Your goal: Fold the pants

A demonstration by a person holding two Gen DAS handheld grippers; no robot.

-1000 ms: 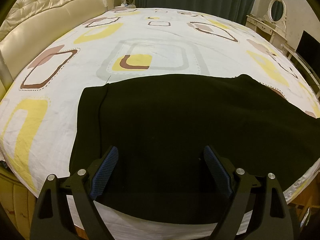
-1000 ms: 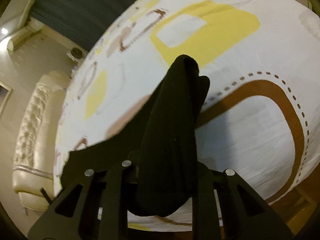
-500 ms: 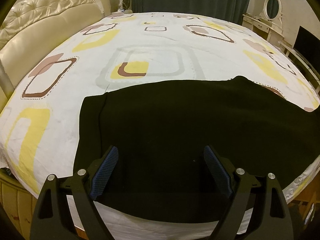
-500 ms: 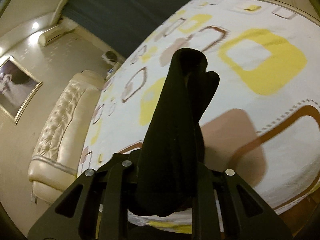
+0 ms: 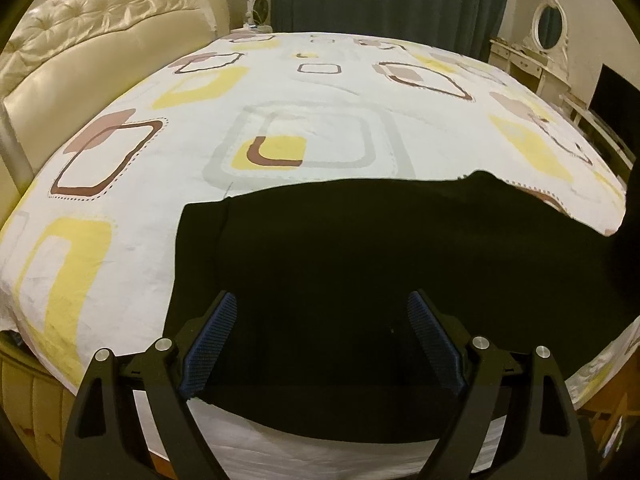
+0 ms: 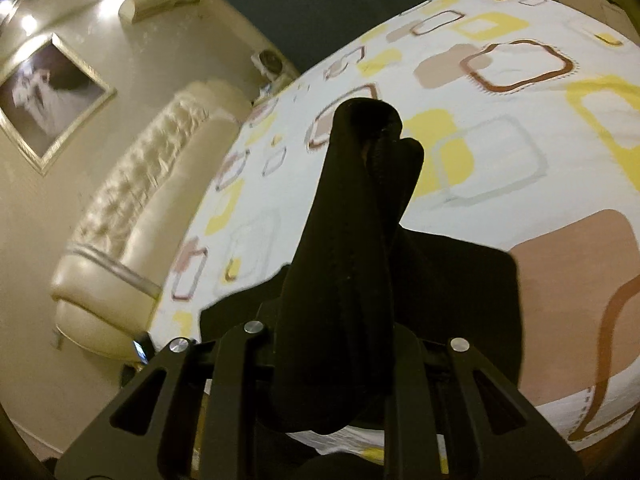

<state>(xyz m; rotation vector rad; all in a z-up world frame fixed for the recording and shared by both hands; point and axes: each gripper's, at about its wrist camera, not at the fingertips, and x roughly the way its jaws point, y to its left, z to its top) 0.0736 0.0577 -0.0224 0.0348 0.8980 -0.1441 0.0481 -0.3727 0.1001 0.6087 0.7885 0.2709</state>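
Black pants (image 5: 380, 248) lie spread flat on the near part of the bed, reaching its front edge. My left gripper (image 5: 322, 334) is open just above the near edge of the pants, its blue pads (image 5: 208, 348) apart and empty. My right gripper (image 6: 344, 364) is shut on a bunched end of the pants (image 6: 352, 240), which sticks up between the fingers, lifted above the bed. The rest of the pants (image 6: 460, 300) lies on the sheet below it.
The bed has a white sheet (image 5: 320, 112) with yellow and brown squares. A cream tufted headboard (image 5: 80, 60) is at the left. Dark curtains (image 5: 384, 0) hang behind, a white dressing table (image 5: 532, 64) and a dark screen (image 5: 616, 104) stand at the right.
My right gripper has lifted and tilted up with the pants end, so the headboard and wall now show. My left gripper has stayed open over the pants, its view tilting slightly.
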